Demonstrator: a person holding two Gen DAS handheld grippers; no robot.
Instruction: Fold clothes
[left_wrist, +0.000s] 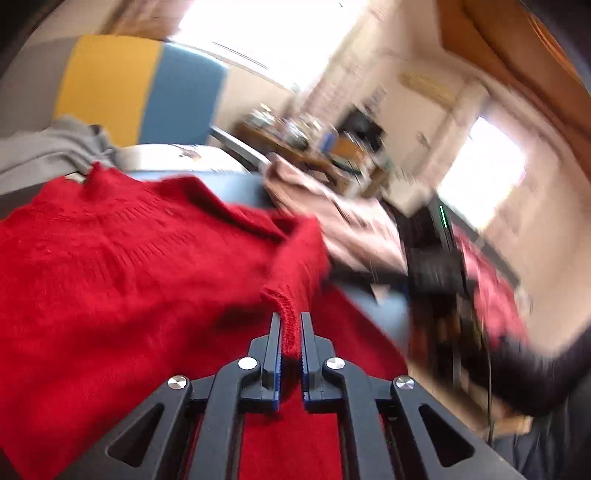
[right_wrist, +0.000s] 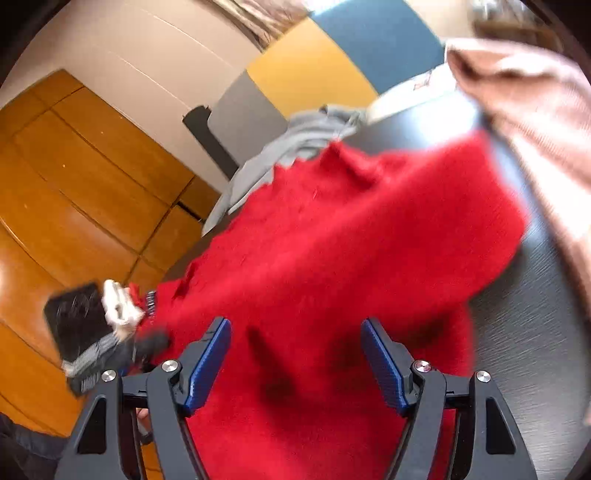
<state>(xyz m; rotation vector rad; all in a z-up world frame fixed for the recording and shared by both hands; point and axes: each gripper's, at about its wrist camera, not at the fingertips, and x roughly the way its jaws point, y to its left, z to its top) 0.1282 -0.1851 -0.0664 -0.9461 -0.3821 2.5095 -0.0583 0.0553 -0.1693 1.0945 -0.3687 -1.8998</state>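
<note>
Left wrist view. The left gripper (left_wrist: 290, 334) is seen with its fingers (left_wrist: 272, 343) drawn almost together, and a ribbed edge of the red sweater (left_wrist: 122, 266) is pinched between them. The rest of the sweater is spread to the left and below the gripper, over a dark surface (left_wrist: 384, 306) of which only a small bare part is shown to the right of the cloth. A grey garment (left_wrist: 48, 151) is seen beyond the sweater at upper left, and a pink garment (left_wrist: 347, 221) lies beyond it at centre right, both blurred. A panel of yellow and blue (left_wrist: 147, 88) stands behind the surface. The right side of the view is smeared by motion, and the dark shapes there cannot be told.

Right wrist view. The right gripper (right_wrist: 295, 363) is held above the red sweater (right_wrist: 332, 240) with its fingers (right_wrist: 210, 363) set wide apart; nothing is held between them. The sweater is draped across the dark surface (right_wrist: 524, 332), whose bare part is shown at right. The grey garment (right_wrist: 295, 136) touches the sweater's far edge, and the pink garment (right_wrist: 535, 110) lies at upper right, beside the sweater. At lower left the sweater's edge is gathered near the blurred left gripper (right_wrist: 147, 302), and a light glove (right_wrist: 118, 306) and dark sleeve (right_wrist: 96, 358) are seen there. A wooden floor (right_wrist: 74, 184) is seen beyond the surface's edge.
</note>
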